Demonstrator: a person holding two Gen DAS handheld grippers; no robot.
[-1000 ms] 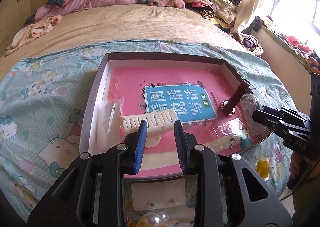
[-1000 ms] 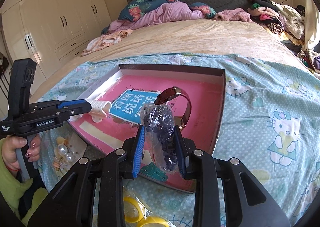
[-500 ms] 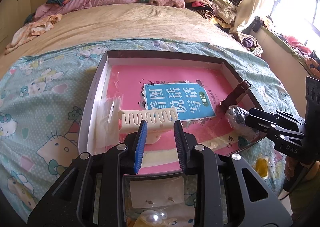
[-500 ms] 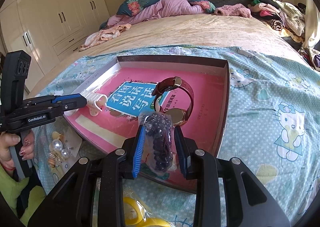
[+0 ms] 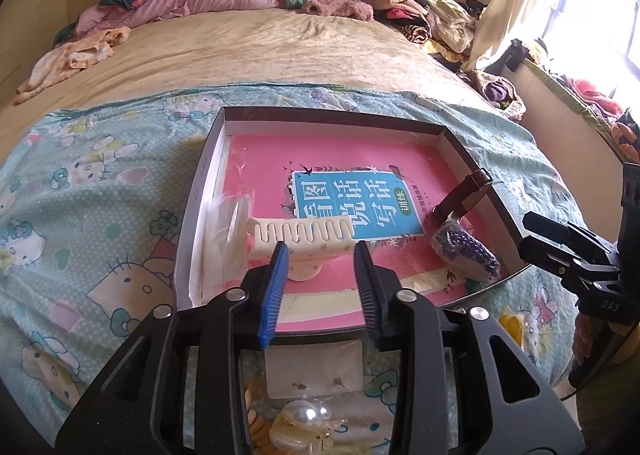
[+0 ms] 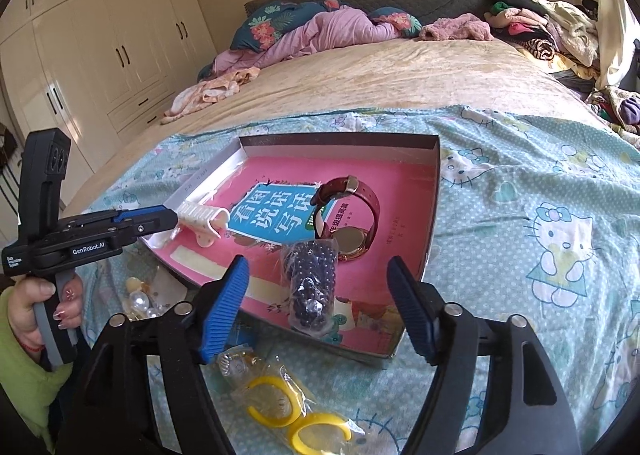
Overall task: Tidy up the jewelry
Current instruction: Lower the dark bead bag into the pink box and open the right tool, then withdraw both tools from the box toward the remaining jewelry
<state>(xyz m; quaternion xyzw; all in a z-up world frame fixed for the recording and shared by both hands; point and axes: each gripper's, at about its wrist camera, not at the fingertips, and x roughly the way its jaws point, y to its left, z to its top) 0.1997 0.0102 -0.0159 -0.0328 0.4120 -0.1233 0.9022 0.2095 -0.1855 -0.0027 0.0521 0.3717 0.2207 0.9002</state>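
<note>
A shallow box [image 5: 208, 159] [image 6: 434, 191] with a pink book in it lies on the bed. My left gripper [image 5: 319, 250] [image 6: 170, 219] is shut on a cream hair clip [image 5: 304, 237] [image 6: 204, 217] over the box's near left part. My right gripper [image 6: 318, 275] [image 5: 532, 233] is open. A clear bag of dark beads [image 6: 312, 285] [image 5: 466, 251] lies in the box just ahead of its fingers, free of them. A red-strap watch [image 6: 352, 215] [image 5: 460, 197] lies behind the bag.
On the Hello Kitty sheet in front of the box lie a bag of yellow rings [image 6: 296, 407], a pearl hair clip [image 5: 304, 415] [image 6: 140, 301] and an earring card [image 5: 316, 369]. Clothes pile up at the head of the bed [image 6: 344, 27]. Wardrobe [image 6: 100, 35] stands left.
My right gripper has opened and let go of the bead bag, which now lies in the box. It has drawn back a little. My left gripper still holds the hair clip.
</note>
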